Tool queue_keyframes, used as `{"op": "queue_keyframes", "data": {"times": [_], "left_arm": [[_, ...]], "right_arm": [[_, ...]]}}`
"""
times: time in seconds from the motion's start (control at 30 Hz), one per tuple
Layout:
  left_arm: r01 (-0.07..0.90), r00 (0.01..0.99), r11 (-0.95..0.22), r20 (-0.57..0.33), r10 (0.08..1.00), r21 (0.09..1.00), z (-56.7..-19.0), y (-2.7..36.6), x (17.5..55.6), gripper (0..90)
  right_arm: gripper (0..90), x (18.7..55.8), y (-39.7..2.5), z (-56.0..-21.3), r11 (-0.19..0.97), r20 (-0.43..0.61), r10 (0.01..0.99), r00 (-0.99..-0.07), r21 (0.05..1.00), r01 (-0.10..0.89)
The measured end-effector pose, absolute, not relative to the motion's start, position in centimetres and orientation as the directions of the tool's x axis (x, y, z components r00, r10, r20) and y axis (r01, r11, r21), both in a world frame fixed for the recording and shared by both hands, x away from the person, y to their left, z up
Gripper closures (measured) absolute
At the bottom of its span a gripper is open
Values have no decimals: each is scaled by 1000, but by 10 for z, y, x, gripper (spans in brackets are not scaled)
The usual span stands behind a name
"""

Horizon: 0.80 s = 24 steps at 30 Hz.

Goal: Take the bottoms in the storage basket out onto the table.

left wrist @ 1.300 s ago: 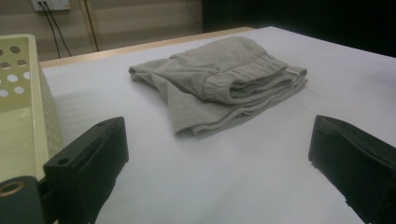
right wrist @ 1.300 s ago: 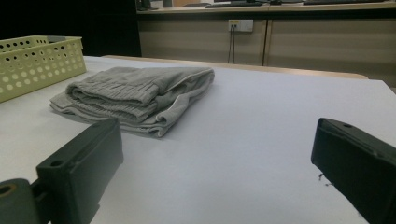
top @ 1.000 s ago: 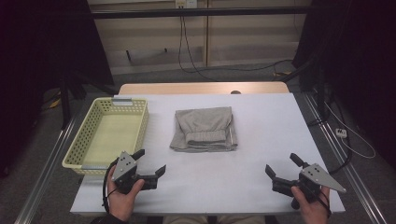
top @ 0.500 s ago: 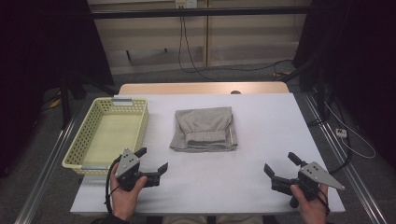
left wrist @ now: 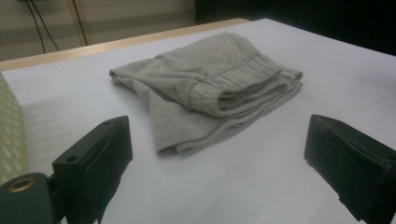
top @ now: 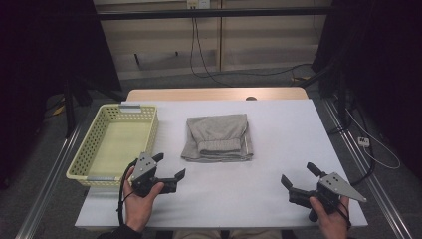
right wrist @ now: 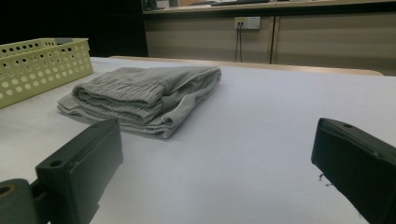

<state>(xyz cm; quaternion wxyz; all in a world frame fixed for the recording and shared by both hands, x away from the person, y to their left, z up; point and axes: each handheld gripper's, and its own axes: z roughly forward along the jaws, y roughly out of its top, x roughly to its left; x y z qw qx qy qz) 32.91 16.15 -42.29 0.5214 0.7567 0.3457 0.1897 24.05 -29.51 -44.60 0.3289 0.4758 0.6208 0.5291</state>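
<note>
Grey folded trousers (top: 217, 137) are laid on the white tabletop (top: 278, 129); left tongs (top: 169, 173) and right tongs (top: 297, 180) are held agape, empty.

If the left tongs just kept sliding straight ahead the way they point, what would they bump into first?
Probably the folded grey garment: it lies straight ahead between the open jaws of the left tongs, with bare white table before it.

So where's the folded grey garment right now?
In the high view, the folded grey garment lies mid-table, just right of the yellow basket, beyond both open claws.
</note>
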Motion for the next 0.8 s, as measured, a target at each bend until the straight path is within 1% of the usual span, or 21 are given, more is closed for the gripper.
{"op": "queue_keyframes", "data": {"times": [0.17,0.5,0.53,0.6,0.67,0.8], "left_arm": [[341,700,-232,-82,709,911,-423,157,335,71],[325,687,-249,-47,725,912,-417,146,349,70],[341,679,-249,-55,732,906,-416,143,354,70],[346,674,-240,-63,736,907,-416,141,358,72],[346,673,-244,-58,737,906,-415,139,364,94],[373,671,-248,-75,738,894,-415,132,376,94]], "right_arm": [[16,240,-293,-446,-3,86,939,-334,970,242],[15,239,-292,-446,6,80,937,-340,970,244],[15,238,-292,-446,6,78,937,-340,970,242],[15,238,-292,-446,7,78,937,-339,971,241],[15,238,-292,-446,4,80,938,-336,970,243],[15,238,-292,-446,5,81,938,-337,970,245]]}}
